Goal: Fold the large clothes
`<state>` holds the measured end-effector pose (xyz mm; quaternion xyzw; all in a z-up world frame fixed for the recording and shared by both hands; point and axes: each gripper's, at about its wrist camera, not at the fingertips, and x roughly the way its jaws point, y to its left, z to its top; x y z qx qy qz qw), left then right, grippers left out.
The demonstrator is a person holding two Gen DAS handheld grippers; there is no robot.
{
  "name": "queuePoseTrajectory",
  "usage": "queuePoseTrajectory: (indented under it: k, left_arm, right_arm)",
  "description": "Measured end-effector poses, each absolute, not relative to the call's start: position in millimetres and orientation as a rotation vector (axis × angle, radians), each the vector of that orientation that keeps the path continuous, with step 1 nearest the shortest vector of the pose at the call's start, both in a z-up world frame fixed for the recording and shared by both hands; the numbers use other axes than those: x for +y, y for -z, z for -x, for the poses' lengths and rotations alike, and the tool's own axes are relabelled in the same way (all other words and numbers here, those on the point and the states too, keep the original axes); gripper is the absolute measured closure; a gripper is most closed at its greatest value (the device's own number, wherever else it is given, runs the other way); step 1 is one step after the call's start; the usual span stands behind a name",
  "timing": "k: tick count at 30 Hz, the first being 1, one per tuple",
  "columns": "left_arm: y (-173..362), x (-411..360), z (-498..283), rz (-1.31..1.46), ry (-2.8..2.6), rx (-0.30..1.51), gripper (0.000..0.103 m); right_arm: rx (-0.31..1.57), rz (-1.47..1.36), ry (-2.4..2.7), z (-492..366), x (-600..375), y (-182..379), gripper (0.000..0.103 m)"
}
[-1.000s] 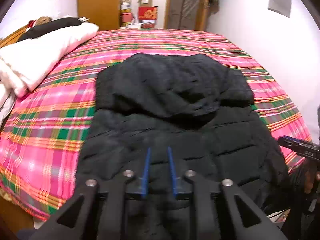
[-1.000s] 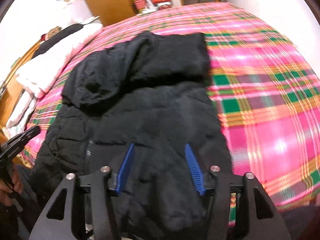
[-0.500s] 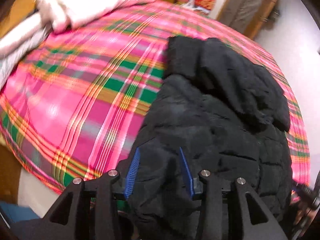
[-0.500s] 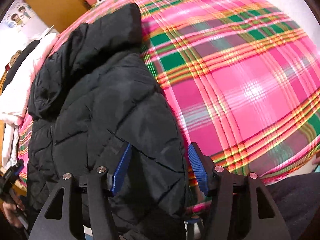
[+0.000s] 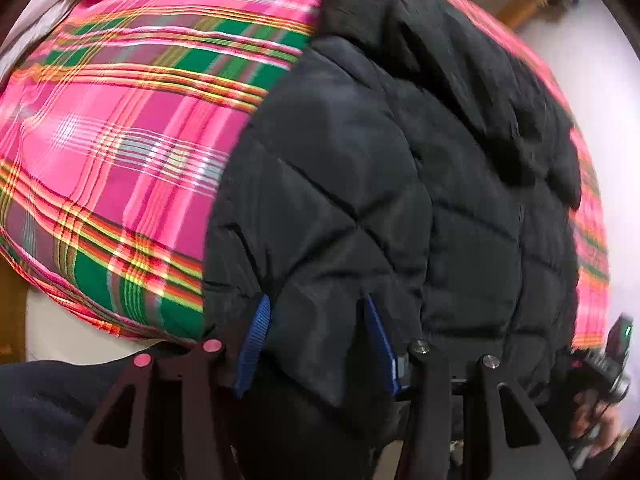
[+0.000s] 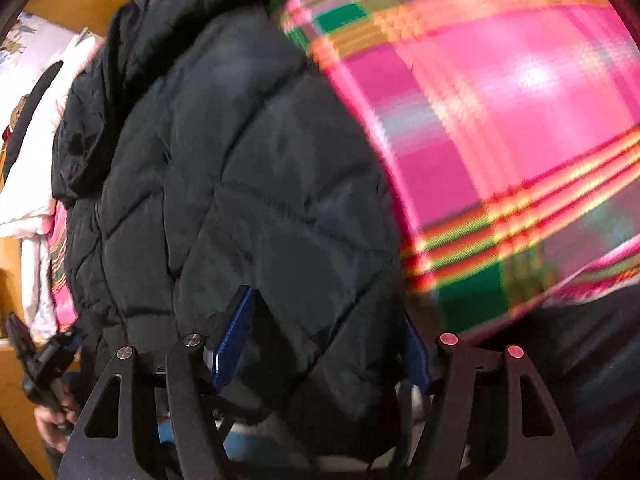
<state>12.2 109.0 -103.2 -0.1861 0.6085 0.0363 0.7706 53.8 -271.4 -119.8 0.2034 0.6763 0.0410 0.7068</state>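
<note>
Lengthwise, hood far, jacket [image 5: 360,184] hem sits inside both opening claws, ungripped.

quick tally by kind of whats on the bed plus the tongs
black puffer jacket: 1
plaid bedspread: 1
white bedding pile: 1
tongs: 2, left tongs and right tongs, both opening with the jacket hem between the jaws
total: 5

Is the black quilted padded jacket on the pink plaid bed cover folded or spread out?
Spread out: the black quilted padded jacket lies at full length on the pink plaid bed cover, hem over the near edge.
</note>
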Motion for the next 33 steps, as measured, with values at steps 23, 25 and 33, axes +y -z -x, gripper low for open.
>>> queuePoseTrajectory:
  k: [23, 25, 33]
  left_arm:
    - [-11.9, 158.1, 37.2, 0.689, 0.164, 0.868, 0.09]
    - [-13.1, 158.8, 36.0, 0.7, 0.166, 0.86, 0.09]
    - [-36.4, 168.7, 0.6, 0.759, 0.186, 0.779, 0.091]
  right_arm:
    - [1.086, -0.644, -0.435, -21.6, -313.6, -0.8, 0.092]
    - [1.072, -0.67, -0.441, -26.3, -309.9, 0.1, 0.092]
    - [0.958, -0.719, -0.487, -70.7, -303.8, -30.4, 0.092]
